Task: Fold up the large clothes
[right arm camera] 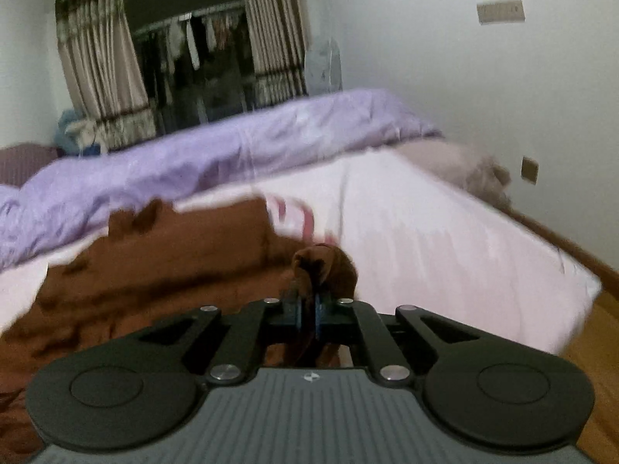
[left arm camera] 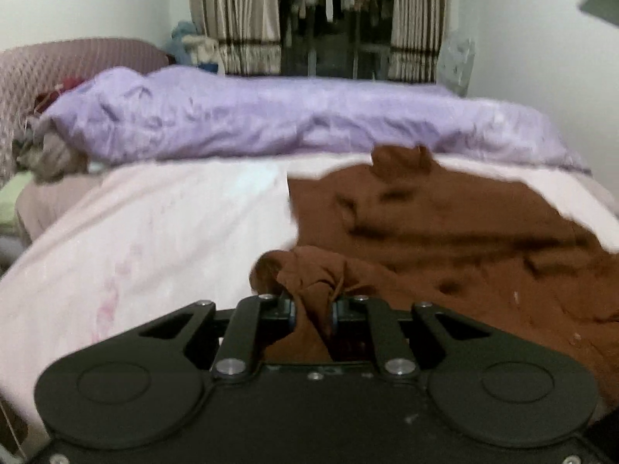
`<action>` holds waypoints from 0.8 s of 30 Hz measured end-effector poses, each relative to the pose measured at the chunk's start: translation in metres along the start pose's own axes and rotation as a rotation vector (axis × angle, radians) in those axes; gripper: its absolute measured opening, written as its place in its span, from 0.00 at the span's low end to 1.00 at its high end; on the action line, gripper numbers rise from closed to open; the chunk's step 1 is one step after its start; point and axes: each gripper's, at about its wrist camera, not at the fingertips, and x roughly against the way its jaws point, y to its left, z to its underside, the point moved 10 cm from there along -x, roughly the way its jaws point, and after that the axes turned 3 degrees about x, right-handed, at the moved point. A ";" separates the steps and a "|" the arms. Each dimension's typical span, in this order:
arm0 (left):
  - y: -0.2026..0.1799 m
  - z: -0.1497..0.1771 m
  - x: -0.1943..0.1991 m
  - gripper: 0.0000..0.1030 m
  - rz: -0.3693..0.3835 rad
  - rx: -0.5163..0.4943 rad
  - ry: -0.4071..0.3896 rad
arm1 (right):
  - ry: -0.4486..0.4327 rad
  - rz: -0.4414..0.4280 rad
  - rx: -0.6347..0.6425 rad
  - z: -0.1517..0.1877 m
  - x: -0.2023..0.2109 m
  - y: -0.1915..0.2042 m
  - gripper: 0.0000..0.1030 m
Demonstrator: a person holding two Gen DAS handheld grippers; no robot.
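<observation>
A large brown garment [left arm camera: 445, 228] lies spread on the pale pink sheet of the bed [left arm camera: 154, 232]. My left gripper [left arm camera: 313, 309] is shut on a bunched left corner of this cloth, and a fold of it hangs down between the fingers. In the right wrist view the same brown garment [right arm camera: 154, 270] stretches off to the left. My right gripper [right arm camera: 308, 309] is shut on its right corner, which bulges in a small lump above the blue pads. Both held corners are raised off the sheet.
A crumpled lilac duvet [left arm camera: 271, 116] lies across the far side of the bed. Loose clothes [left arm camera: 50, 154] are piled at the far left by a mauve headboard. Behind stand striped curtains [left arm camera: 236, 15] and a dark window. The wooden floor [right arm camera: 595, 348] shows past the bed's right edge.
</observation>
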 end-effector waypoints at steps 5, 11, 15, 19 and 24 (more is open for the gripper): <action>-0.001 -0.065 -0.039 0.15 -0.018 0.001 -0.033 | -0.048 -0.009 -0.028 -0.055 -0.035 0.013 0.05; 0.006 -0.131 -0.115 0.17 -0.057 -0.018 -0.005 | -0.070 -0.024 -0.041 -0.116 -0.112 0.033 0.05; 0.010 -0.151 -0.181 0.20 -0.062 -0.008 0.039 | -0.036 -0.037 -0.042 -0.135 -0.178 0.049 0.05; 0.022 -0.165 -0.235 0.43 -0.103 0.032 0.049 | 0.016 -0.011 -0.052 -0.132 -0.240 0.057 0.17; 0.053 -0.155 -0.263 0.47 -0.209 0.031 0.104 | 0.065 0.028 -0.031 -0.115 -0.283 0.046 0.34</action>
